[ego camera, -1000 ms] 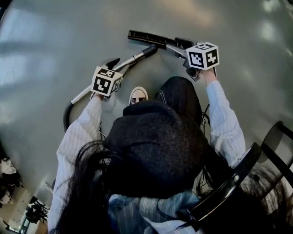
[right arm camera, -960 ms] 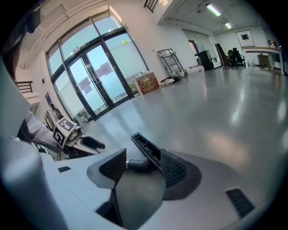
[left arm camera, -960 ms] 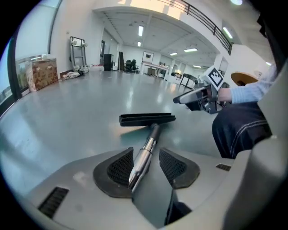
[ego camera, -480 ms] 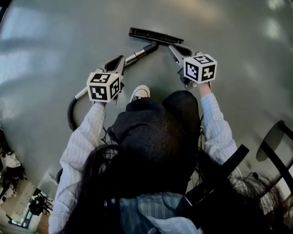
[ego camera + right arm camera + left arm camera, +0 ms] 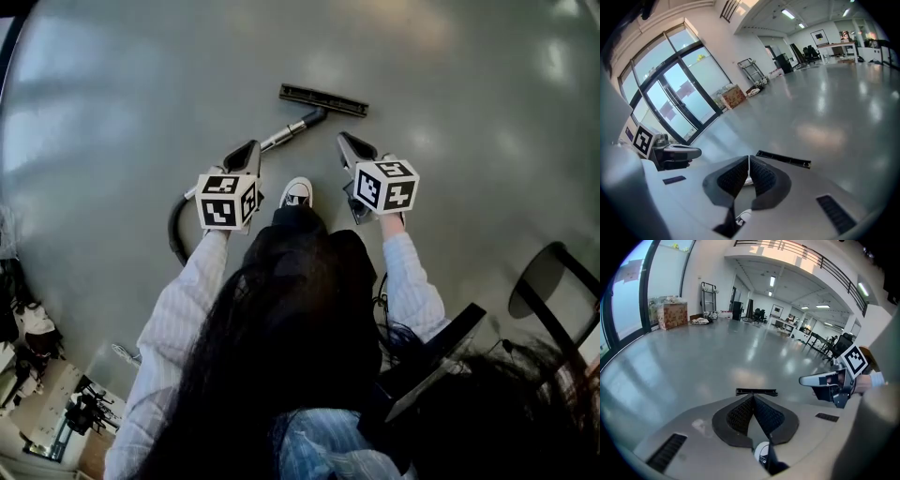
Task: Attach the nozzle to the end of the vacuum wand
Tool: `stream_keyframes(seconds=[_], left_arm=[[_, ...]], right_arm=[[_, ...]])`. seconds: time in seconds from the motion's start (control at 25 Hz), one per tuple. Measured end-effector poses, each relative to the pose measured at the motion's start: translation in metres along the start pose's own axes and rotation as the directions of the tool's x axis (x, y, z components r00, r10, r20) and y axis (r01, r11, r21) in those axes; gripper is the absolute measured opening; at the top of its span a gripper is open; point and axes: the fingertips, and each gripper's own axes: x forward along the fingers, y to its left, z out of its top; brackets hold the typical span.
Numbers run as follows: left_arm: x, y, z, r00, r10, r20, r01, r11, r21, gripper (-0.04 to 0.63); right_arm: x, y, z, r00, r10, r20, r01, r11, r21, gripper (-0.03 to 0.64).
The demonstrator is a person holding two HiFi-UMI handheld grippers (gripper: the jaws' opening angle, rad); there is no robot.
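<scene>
While left gripper (image 5: 250,148), right gripper (image 5: 345,142) hang closed, nozzle (image 5: 323,99) lies beyond.

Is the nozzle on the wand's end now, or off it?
On, as far as the head view shows: the nozzle meets the wand end on the floor with no visible gap. Whether it has locked I cannot tell.

From above, centre frame: long dark hair (image 5: 246,375), pale striped sleeves (image 5: 178,314), dark trousers (image 5: 314,248), a white-toed sneaker (image 5: 298,193); grey left gripper (image 5: 250,146) and right gripper (image 5: 343,139) each bear a black-and-white marker cube (image 5: 227,200).
</scene>
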Motion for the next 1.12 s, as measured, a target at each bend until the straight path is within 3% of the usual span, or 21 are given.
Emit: stream_keyframes(seconds=[0.28,0.48,0.68,0.84,1.12], left_arm=[[-0.126,-0.038,0.067,1.000,-0.005,0.006,0.006,1.000,-0.026,0.008],[-0.218,-0.066,0.102,1.000,-0.004,0.006,0.005,0.999,-0.044,0.008],[-0.341,-0.092,0.153,0.999,-0.017,0.030,0.020,0.996,-0.088,0.008],[-0.424,-0.115,0.192,0.995,-0.036,0.097,0.046,0.994,-0.102,0.008],[-0.522,-0.182,0.198,0.974,-0.024,0.226,0.060,0.987,-0.151,0.008]], right_arm=[[-0.103,0.107,0.042,0.994,-0.026,-0.111,0.021,0.999,-0.042,0.015],[-0.182,0.173,0.082,0.990,-0.033,-0.137,0.024,0.998,-0.066,0.015],[-0.268,0.260,0.145,0.988,-0.086,-0.131,0.072,0.991,-0.113,0.015],[-0.331,0.323,0.195,0.991,-0.104,-0.079,0.092,0.985,-0.143,0.015],[-0.441,0.376,0.209,0.996,-0.086,0.026,0.089,0.986,-0.139,0.016]])
